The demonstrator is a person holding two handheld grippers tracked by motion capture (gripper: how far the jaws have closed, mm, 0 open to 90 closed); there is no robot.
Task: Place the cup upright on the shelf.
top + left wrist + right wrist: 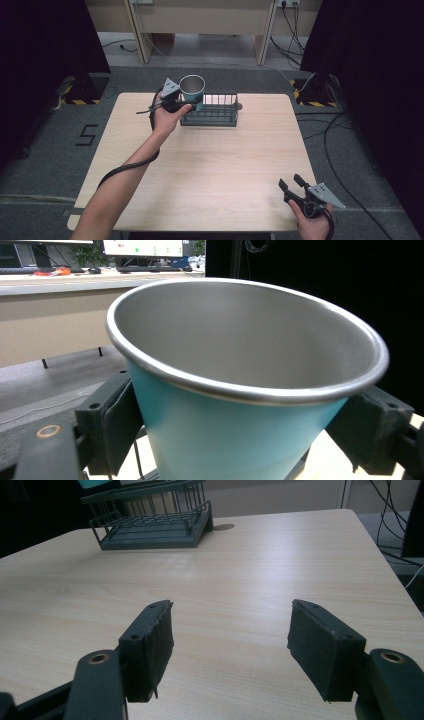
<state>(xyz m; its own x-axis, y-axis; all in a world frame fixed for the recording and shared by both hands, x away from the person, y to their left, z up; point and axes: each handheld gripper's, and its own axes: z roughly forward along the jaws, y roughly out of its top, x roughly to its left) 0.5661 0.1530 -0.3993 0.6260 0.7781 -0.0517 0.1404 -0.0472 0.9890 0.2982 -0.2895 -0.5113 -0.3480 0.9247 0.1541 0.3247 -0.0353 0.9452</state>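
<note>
the left gripper (186, 104) is clamping a teal metal cup (192, 90) by its sides, one pad pressing each flank just below the rolled rim, and is holding it upright at the near-left end of the dark wire rack (210, 111). in the left gripper view the cup (240, 390) is sitting between the jaws, its mouth open and empty.

what could be going wrong from here: the cup is tapering downward, so the smooth wall may be sliding through the pads if the squeeze is easing. the cup's base is looking very close to the rack's top wire, and clipping it could be tipping the cup or shoving the rack along the table. whether the base is already inside the rack is not something i can tell.

the right gripper (294, 186) is resting released, jaws spread wide over bare wood, well away from the rack (150, 517).

the table (215, 170) is pale wood grain, smooth and slightly glossy. around it grey floor, black curtains to either side, cables trailing, and a beige desk beyond.
</note>
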